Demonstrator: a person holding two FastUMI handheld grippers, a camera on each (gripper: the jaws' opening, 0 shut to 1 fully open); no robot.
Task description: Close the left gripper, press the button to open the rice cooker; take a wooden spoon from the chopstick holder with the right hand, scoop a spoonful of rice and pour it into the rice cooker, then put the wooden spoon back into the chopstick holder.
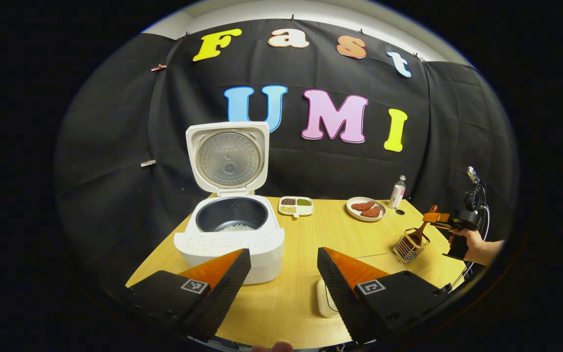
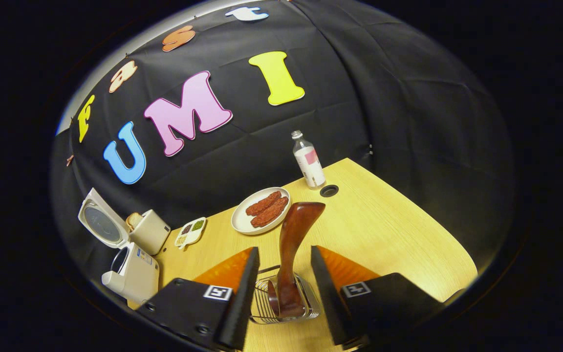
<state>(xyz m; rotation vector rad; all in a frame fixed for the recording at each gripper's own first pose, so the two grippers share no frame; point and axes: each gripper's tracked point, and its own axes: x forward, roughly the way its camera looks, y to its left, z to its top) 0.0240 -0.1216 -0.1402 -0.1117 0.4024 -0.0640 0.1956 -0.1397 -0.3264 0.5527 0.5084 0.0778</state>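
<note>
Right gripper [image 2: 281, 274] is held open, jaws standing either side of the wooden spoon [image 2: 293, 244] with a gap visible on each side; nothing is gripped. The spoon stands bowl-down in the chopstick holder [image 2: 306, 308], a wire basket near the right edge of the table [image 2: 384, 230], its handle tilted toward the far right corner.

Rice cooker [image 1: 230, 230] is seen at the left side of the table, lid [image 1: 227, 156] raised upright, a little rice [image 1: 236, 228] lying in the inner pot. Judged from this, the spoon is being returned and only the withdrawal is left.

For a clean finish, the jaws are best kept wide and drawn straight back along their own line, so the handle is not brushed and the light basket is not tipped or dragged.

Pose: in the left gripper view the right gripper [image 1: 445, 222] is held level by a hand [image 1: 477, 247] at the table's right edge, just above the holder. Left gripper [image 1: 284, 274] is held open over the near edge, idle, beside the cooker's front.
</note>
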